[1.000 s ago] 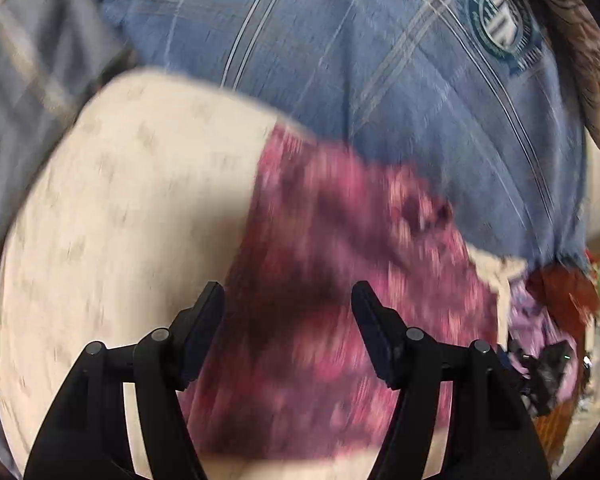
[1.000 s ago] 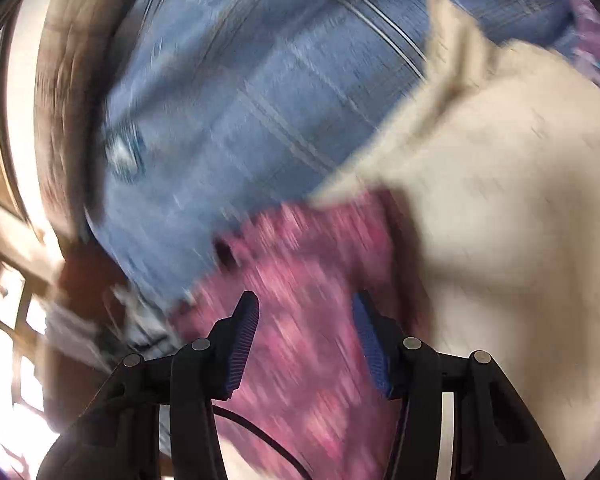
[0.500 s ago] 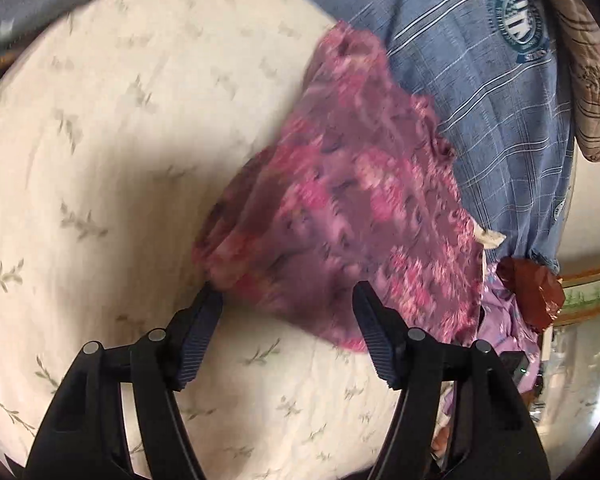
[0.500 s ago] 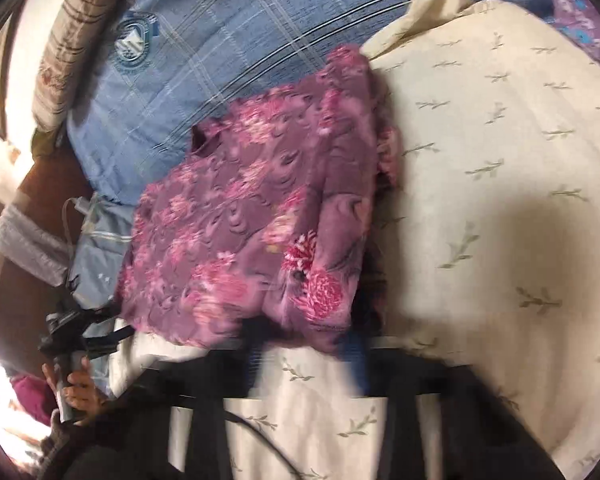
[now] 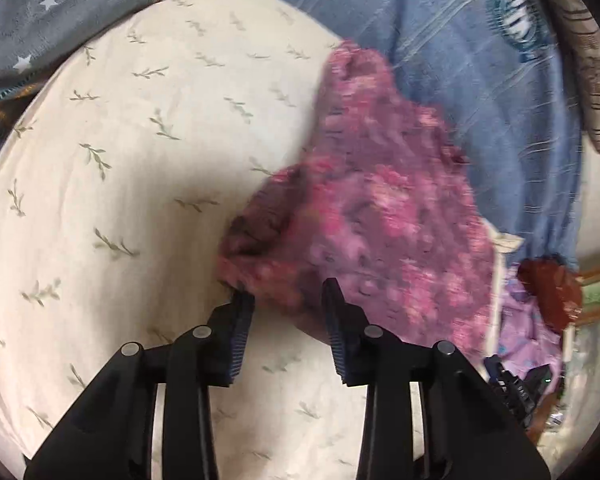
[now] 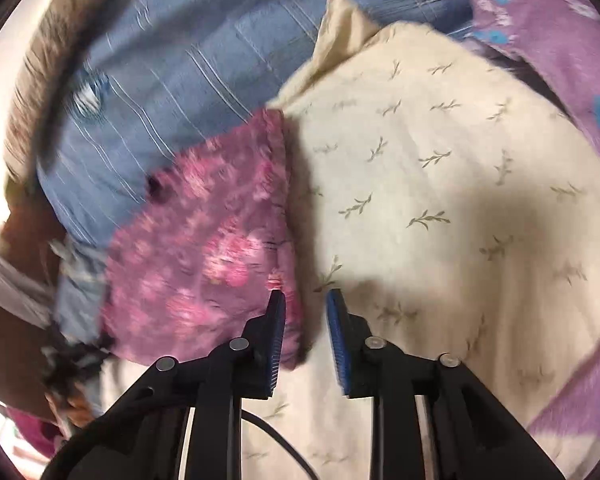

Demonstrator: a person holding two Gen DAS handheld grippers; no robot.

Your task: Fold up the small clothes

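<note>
A small purple-and-pink flowered garment (image 5: 380, 216) lies bunched on a cream leaf-print pillow (image 5: 140, 160), its far part over a blue striped sheet (image 5: 440, 40). My left gripper (image 5: 286, 304) is low at the garment's near edge. Its jaws are closing, with that hem between them, and the pads do not press on it. In the right wrist view the garment (image 6: 204, 248) lies left of my right gripper (image 6: 306, 312). Its jaws are opening. The garment's right edge is at the left pad, and mostly bare pillow (image 6: 440, 200) shows in the gap.
A lilac cloth with blue flowers (image 6: 560, 60) borders the pillow at the right. A grey star-print cloth (image 5: 60, 8) lies at the far left and a brown striped cushion (image 5: 588, 60) at the far right. A black device (image 5: 516, 384) sits by the bed edge.
The left gripper has come down to the garment's near edge and its jaws have narrowed. The right gripper slid along that edge; its jaws went nearly shut, then parted again.
</note>
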